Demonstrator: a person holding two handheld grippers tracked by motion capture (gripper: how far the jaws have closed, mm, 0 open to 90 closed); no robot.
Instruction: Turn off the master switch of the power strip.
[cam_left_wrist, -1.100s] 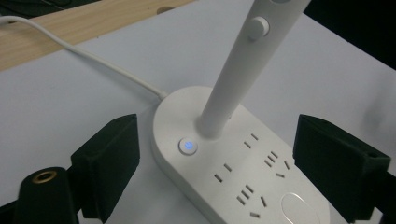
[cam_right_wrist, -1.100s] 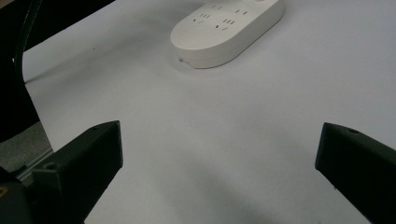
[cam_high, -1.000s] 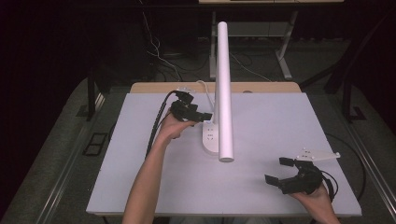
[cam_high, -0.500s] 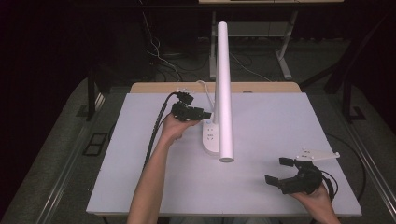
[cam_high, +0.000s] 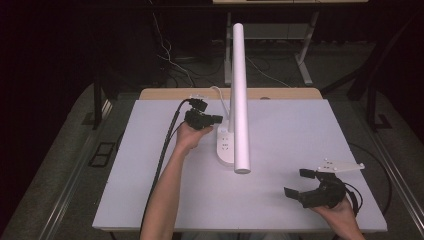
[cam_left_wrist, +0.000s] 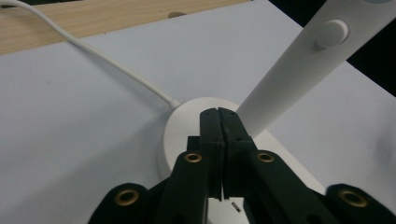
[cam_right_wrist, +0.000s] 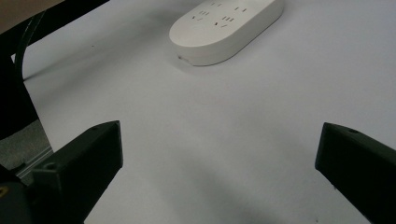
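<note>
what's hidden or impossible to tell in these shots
- Lamp base, left gripper view: its near part is covered by the shut left gripper; whether the tips touch it cannot be told.
- Lamp head, high view: it hides part of the power strip and the lamp's stem.
- White cable, left gripper view: cut off at the top-left edge.
- Right gripper, right gripper view: both open jaws are cut by the frame edges.
</note>
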